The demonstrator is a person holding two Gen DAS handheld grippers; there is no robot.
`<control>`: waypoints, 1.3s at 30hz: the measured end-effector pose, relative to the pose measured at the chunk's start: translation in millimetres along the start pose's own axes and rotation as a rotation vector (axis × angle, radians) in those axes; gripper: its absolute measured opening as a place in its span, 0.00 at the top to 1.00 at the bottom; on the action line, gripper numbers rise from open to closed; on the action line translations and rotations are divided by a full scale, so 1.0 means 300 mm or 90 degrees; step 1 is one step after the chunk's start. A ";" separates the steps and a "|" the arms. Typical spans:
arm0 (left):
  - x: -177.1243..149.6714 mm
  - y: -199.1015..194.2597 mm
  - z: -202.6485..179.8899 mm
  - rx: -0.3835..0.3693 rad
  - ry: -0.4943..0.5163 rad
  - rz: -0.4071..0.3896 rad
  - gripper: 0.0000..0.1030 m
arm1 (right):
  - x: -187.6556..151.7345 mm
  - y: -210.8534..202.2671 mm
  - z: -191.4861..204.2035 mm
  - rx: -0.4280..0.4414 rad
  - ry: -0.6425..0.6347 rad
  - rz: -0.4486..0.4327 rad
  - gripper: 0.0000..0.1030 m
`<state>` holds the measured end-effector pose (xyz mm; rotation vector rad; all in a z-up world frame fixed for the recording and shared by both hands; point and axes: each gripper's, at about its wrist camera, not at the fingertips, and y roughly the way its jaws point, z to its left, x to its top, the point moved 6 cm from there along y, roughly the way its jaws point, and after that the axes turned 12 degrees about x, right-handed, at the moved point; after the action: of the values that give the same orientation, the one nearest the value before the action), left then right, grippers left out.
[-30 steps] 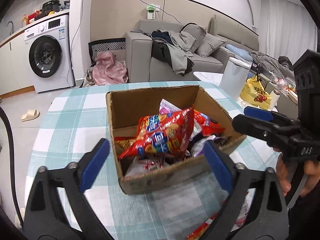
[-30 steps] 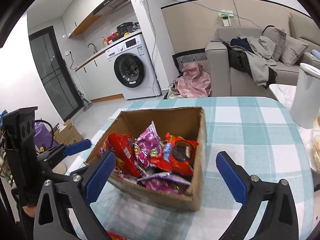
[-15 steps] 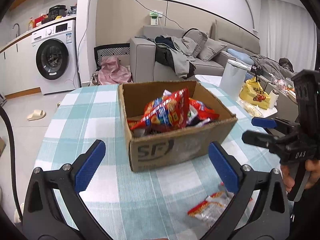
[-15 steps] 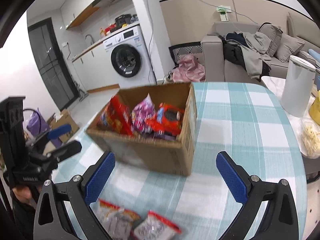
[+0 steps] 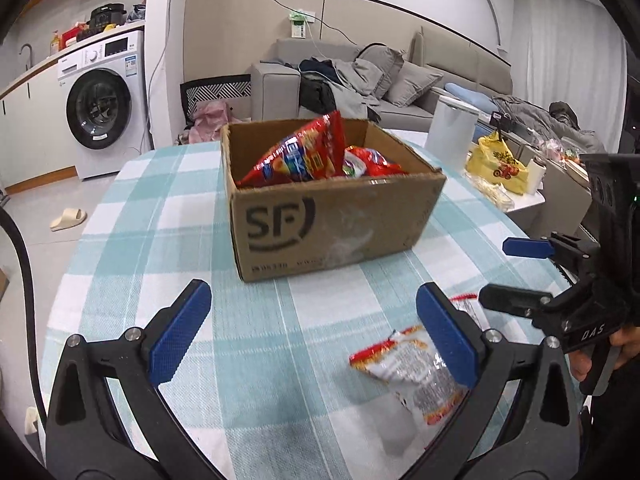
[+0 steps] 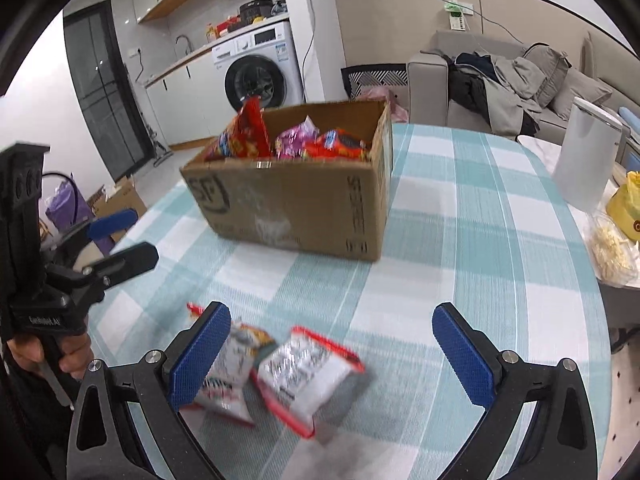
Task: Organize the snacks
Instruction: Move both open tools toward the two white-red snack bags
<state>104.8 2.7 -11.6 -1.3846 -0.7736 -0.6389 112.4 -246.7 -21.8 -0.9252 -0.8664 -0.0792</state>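
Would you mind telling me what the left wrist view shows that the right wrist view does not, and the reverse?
Only the left wrist view shows the tan slipper on the floor and the whole SF logo on the brown cardboard box. Only the right wrist view shows the dark glass door, and both red-edged silver snack packets on the table in full. Both views show the box full of snacks, the checked teal tablecloth, the white washing machine, the grey sofa, and the open left gripper and open right gripper.
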 end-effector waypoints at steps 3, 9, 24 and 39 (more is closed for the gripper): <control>-0.020 -0.003 -0.005 -0.005 0.003 0.004 0.01 | -0.043 0.014 0.002 -0.006 -0.005 0.023 0.00; -0.063 0.000 -0.037 -0.018 0.014 0.018 0.01 | -0.106 0.047 -0.006 -0.007 0.000 0.053 0.00; -0.118 0.045 -0.083 -0.040 0.045 0.060 0.01 | -0.149 0.159 0.093 -0.026 -0.057 0.102 0.00; -0.191 0.088 -0.132 -0.079 0.072 0.122 0.01 | -0.171 0.135 -0.070 -0.077 -0.011 0.143 0.00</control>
<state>94.9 -37.1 -74.0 -1.5014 -0.5116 -0.6159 107.8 -251.6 -90.1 -1.1333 -0.7741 0.0713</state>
